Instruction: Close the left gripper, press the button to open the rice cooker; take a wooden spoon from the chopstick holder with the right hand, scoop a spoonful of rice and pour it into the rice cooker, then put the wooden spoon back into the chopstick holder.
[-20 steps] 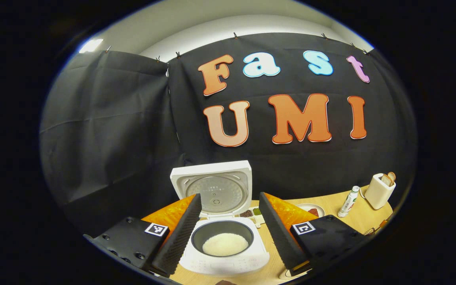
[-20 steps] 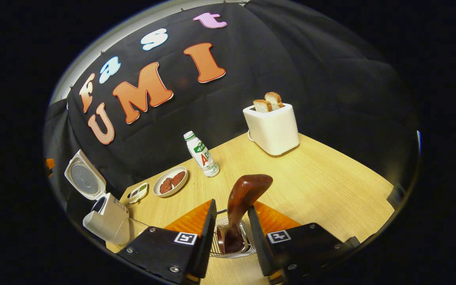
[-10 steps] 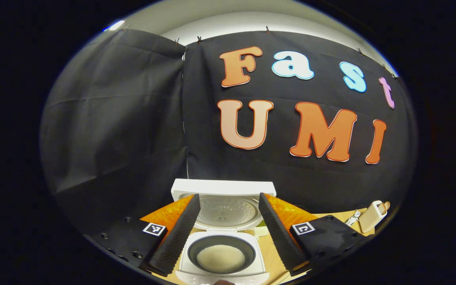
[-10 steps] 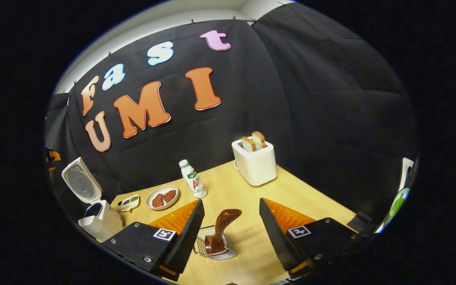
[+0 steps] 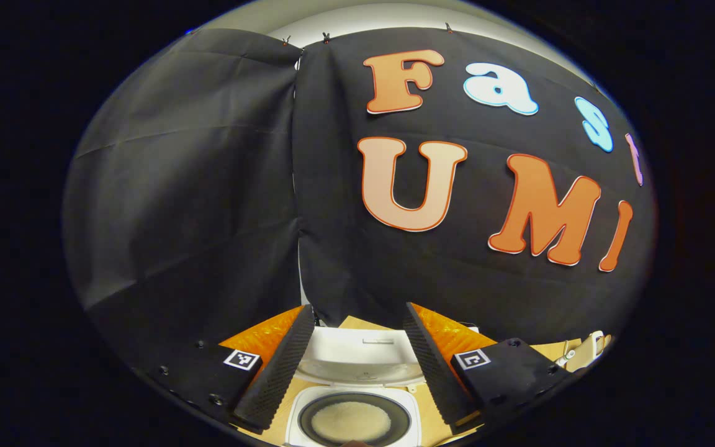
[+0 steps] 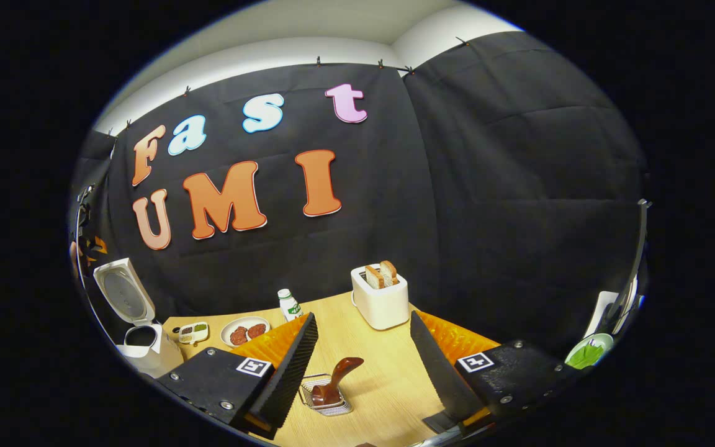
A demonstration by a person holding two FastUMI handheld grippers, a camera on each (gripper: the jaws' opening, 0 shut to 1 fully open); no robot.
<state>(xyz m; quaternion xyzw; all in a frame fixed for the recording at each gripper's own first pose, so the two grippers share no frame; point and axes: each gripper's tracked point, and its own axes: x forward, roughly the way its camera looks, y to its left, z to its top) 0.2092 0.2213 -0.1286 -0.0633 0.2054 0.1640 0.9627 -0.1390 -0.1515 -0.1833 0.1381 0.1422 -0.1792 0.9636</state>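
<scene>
In the left gripper view, the left gripper (image 5: 352, 360) is spread wide and empty above the rice cooker (image 5: 354, 397), whose lid is up and whose pot holds rice (image 5: 350, 422).

In the right gripper view, the right gripper (image 6: 364, 366) is released, hanging above the wooden spoon (image 6: 334, 380), which stands in the chopstick holder (image 6: 326, 397) on the worktop (image 6: 382, 379).

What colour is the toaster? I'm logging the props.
Cream-white toaster, clearest in the right gripper view.
</scene>
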